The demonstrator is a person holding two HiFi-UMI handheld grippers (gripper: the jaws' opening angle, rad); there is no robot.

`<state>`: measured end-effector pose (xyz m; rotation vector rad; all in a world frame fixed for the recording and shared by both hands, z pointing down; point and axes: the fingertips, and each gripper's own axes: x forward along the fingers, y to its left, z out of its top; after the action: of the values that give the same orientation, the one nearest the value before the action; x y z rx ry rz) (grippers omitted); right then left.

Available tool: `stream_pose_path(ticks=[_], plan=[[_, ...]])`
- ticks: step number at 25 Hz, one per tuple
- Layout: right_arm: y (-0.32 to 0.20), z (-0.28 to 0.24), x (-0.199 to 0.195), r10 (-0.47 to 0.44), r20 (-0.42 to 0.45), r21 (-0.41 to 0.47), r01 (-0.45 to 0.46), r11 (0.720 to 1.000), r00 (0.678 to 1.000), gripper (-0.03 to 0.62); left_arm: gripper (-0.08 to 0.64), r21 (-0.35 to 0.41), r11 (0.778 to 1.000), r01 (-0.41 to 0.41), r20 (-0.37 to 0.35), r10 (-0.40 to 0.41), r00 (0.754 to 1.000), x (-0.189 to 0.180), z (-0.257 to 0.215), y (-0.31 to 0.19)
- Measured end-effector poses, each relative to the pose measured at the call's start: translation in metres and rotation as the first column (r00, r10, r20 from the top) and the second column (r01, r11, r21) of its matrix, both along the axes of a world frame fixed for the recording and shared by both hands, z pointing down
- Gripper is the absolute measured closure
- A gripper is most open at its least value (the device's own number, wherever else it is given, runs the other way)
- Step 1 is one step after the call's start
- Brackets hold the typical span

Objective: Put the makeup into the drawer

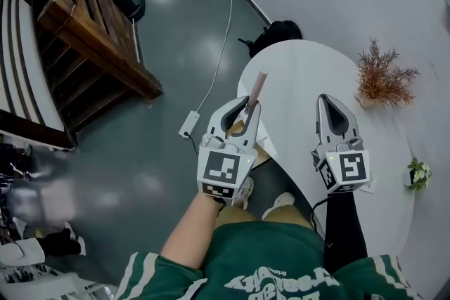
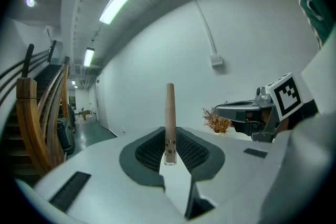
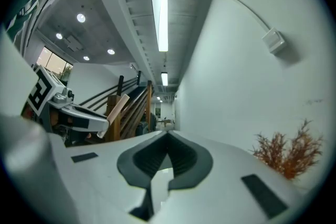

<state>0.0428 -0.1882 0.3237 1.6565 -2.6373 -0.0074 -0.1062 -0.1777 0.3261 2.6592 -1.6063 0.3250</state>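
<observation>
White table (image 1: 302, 81), slim beige makeup tube (image 2: 169, 113)

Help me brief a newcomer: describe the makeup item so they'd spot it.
Find the white rounded table. At its left edge, the left gripper is shut on a slim pinkish-beige tube sticking out past its pads. The right gripper beside it holds nothing.

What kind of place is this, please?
Probably an open hall in an office-like building: a wooden staircase, a smooth grey floor, and a white table with a dried plant.
</observation>
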Motion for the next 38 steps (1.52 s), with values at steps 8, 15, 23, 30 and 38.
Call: stream_pose_path(ticks=[8, 15, 23, 30, 38], plan=[[-0.003, 0.028, -0.063, -0.064, -0.025, -0.041, 0.063, 0.997, 0.998, 0.589, 0.495, -0.052, 0.996, 0.076, -0.015, -0.076, 0.997, -0.068, 0.033, 0.002], [-0.012, 0.049, -0.073, -0.059, -0.047, -0.091, 0.055, 0.994, 0.997, 0.589, 0.495, -0.232, 0.969, 0.087, -0.038, -0.098, 0.994, -0.085, 0.114, -0.003], [-0.019, 0.085, -0.073, -0.051, -0.073, -0.154, 0.039, 0.987, 0.996, 0.589, 0.495, -0.471, 0.875, 0.107, -0.003, -0.122, 0.992, -0.093, 0.233, 0.005], [-0.021, 0.101, -0.065, -0.035, -0.087, -0.183, 0.019, 0.983, 0.996, 0.589, 0.495, -0.664, 0.732, 0.156, 0.000, -0.208, 0.978, -0.100, 0.306, 0.015], [-0.019, 0.122, -0.056, -0.025, -0.105, -0.219, 0.002, 0.976, 0.994, 0.589, 0.495, -0.809, 0.567, 0.156, 0.045, -0.204, 0.978, -0.092, 0.374, 0.023]])
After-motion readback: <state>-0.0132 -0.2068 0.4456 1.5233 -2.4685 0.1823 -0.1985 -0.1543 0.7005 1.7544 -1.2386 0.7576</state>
